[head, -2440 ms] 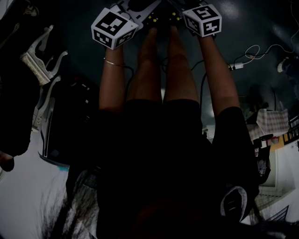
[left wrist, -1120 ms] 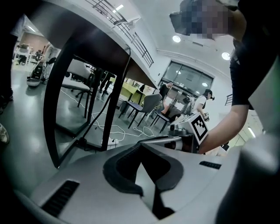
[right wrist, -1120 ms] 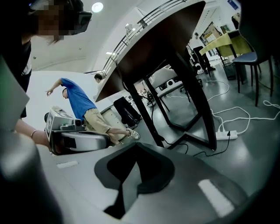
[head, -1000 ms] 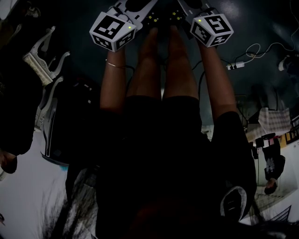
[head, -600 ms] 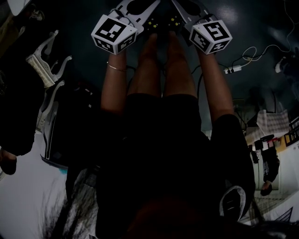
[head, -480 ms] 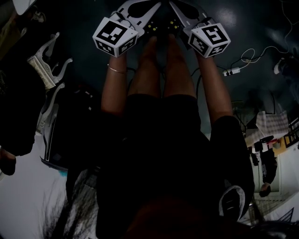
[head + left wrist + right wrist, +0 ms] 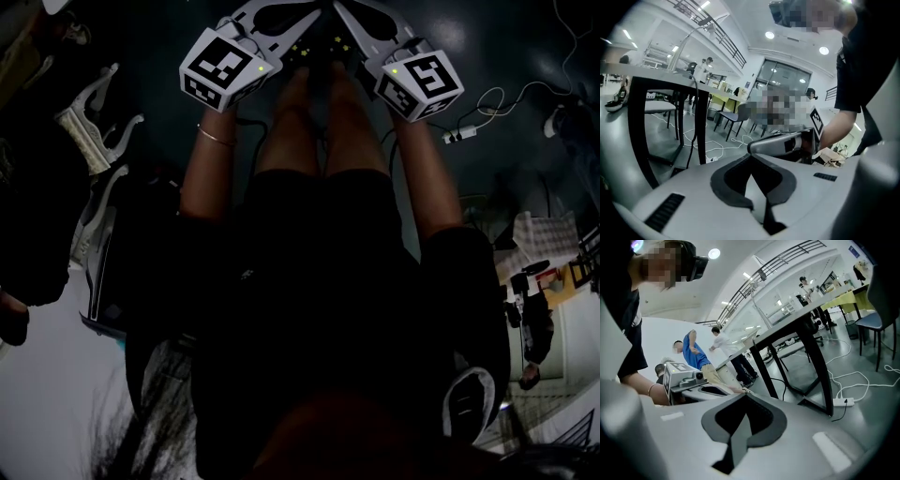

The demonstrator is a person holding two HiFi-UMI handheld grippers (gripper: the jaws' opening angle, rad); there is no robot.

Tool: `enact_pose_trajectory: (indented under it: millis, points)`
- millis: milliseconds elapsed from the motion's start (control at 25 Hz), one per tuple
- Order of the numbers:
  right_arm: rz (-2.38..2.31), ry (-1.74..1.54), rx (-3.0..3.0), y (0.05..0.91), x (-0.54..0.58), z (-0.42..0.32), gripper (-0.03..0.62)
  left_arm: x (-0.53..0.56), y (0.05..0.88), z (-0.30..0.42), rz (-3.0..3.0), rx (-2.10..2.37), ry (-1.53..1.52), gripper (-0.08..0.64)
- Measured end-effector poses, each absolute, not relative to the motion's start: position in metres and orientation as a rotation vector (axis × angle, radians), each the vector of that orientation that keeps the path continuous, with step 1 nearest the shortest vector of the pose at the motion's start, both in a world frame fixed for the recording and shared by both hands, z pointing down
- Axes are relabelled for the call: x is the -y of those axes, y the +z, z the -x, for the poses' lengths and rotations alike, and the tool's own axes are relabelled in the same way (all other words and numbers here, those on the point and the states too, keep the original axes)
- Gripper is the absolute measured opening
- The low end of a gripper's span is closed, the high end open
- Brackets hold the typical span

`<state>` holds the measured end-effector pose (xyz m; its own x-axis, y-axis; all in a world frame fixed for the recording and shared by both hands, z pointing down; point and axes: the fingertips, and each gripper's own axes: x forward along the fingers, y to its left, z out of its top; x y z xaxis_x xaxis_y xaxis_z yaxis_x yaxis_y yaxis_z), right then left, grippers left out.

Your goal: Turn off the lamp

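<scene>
Both grippers are held up in front of my body, close together and tips almost meeting, above my knees (image 7: 314,103). My left gripper (image 7: 305,11) with its marker cube (image 7: 220,67) is shut, jaws meeting at the tip (image 7: 751,155), nothing between them. My right gripper (image 7: 349,9) is shut and empty as well (image 7: 743,394). Each one shows in the other's view: the right gripper (image 7: 783,143), the left gripper (image 7: 689,378). A slim curved arm that looks like a desk lamp (image 7: 691,40) stands on a table, far from both grippers; it also shows as a thin lamp pole (image 7: 759,284).
A black-legged table (image 7: 640,82) stands ahead, with a power strip and white cable (image 7: 844,401) on the grey floor under it. Chairs (image 7: 729,117) and other people (image 7: 696,352) are farther back. A white frame and dark gear (image 7: 89,131) lie at my left.
Both grippers have risen and their tips have come closer together at the top of the head view. Both stay shut.
</scene>
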<state>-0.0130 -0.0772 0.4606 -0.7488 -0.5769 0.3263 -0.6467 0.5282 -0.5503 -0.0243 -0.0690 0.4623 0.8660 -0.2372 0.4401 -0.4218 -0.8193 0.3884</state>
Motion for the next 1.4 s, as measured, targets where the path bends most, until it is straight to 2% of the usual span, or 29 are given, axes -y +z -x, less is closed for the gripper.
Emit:
enact_pose_trajectory:
  millis: [440,1400]
  points:
    - [-0.987,0.902,2.723,0.372,0.055,0.024,0.0,0.048,0.377,0.026,-2.549,0.519,0.339,0.006]
    - [-0.981,0.794,2.92,0.23,0.034,0.047,0.0,0.028,0.23,0.051,-2.732,0.671,0.332,0.006]
